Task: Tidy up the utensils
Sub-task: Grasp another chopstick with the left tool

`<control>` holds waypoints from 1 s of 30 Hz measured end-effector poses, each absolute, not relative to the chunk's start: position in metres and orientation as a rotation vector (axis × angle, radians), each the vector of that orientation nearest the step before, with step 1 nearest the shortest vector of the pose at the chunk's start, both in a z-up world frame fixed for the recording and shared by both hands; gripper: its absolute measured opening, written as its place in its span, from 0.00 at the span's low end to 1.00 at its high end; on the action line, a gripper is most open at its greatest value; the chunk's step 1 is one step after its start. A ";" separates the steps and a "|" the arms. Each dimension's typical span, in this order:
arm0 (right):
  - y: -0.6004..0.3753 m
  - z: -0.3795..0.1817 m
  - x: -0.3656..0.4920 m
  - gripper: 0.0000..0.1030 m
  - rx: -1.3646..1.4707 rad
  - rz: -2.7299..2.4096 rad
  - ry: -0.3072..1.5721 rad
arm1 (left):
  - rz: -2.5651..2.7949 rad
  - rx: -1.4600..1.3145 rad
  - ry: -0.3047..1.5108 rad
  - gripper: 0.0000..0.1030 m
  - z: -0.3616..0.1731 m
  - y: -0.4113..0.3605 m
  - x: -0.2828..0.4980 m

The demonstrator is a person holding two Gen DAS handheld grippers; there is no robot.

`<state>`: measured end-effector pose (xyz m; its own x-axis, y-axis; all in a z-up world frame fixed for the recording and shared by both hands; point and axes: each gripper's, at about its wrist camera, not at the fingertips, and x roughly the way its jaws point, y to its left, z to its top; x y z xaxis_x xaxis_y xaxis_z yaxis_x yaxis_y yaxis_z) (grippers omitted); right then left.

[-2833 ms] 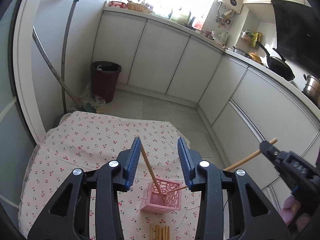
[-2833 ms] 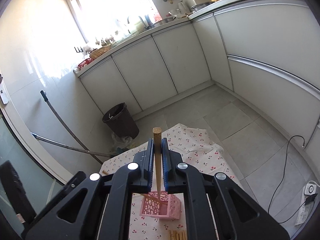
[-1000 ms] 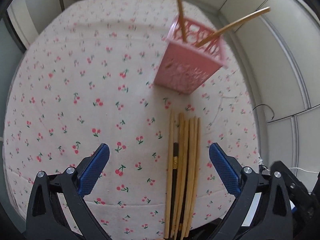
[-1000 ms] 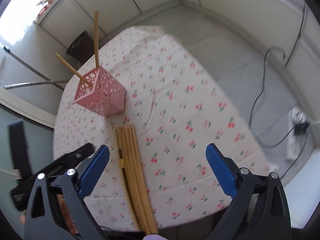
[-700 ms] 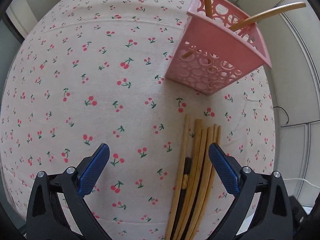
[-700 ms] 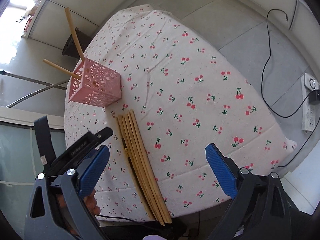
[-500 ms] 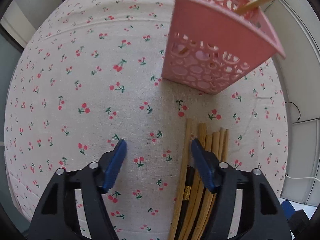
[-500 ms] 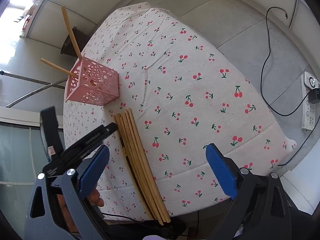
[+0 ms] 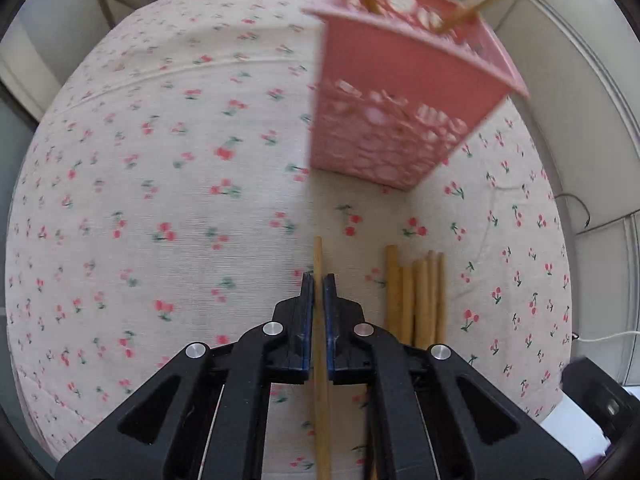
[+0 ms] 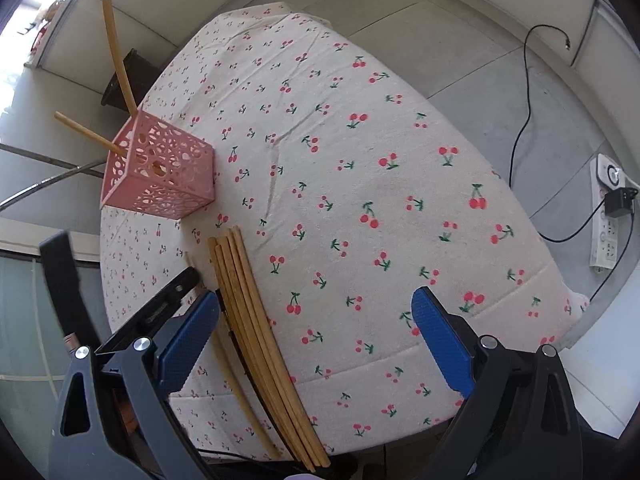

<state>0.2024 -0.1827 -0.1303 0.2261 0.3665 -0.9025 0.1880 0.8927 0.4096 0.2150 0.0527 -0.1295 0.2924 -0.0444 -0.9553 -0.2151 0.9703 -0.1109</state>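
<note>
A pink perforated holder (image 9: 408, 112) (image 10: 160, 172) stands on the cherry-print tablecloth (image 9: 160, 160) (image 10: 360, 160) with two wooden chopsticks (image 10: 116, 56) leaning out of it. My left gripper (image 9: 319, 280) is shut on a single wooden chopstick (image 9: 319, 256) that lies on the cloth, apart from the bundle. Several more chopsticks (image 9: 416, 292) (image 10: 256, 320) lie side by side just right of it. My right gripper (image 10: 316, 312) hangs open over the cloth, its left finger beside the bundle, nothing between its fingers. The left gripper's black body (image 10: 160, 304) shows at the right wrist view's lower left.
The table's near edge (image 10: 400, 396) drops off below the bundle. A cable (image 10: 524, 100) and a white power strip (image 10: 608, 216) lie on the tiled floor to the right. A dark bin (image 10: 124, 80) stands beyond the table, and white cabinets (image 9: 580, 60) run along the wall.
My left gripper came down to the cloth and its jaws went from wide open to shut on the leftmost chopstick, now set apart from the bundle. My right gripper sank a little, still open.
</note>
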 end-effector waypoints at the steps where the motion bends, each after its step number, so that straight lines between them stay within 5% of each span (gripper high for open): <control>1: -0.175 -0.133 0.206 0.91 0.469 0.133 1.353 | 0.108 -0.242 1.263 0.04 -0.125 0.057 0.212; 5: -0.149 -0.138 0.217 0.85 0.400 0.149 1.347 | 0.078 -0.246 1.210 0.04 -0.101 0.069 0.198; 13: -0.106 -0.155 0.237 0.48 0.192 0.152 1.363 | 0.036 -0.240 1.139 0.04 -0.072 0.078 0.179; 30: -0.077 -0.163 0.234 0.45 0.025 0.137 1.347 | 0.054 -0.259 1.153 0.05 -0.074 0.093 0.176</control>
<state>0.2337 -0.0770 -0.1626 0.2149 0.1129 -0.9701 -0.0841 0.9917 0.0968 0.1756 0.0931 -0.0736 0.4079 -0.0907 -0.9085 -0.1745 0.9690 -0.1751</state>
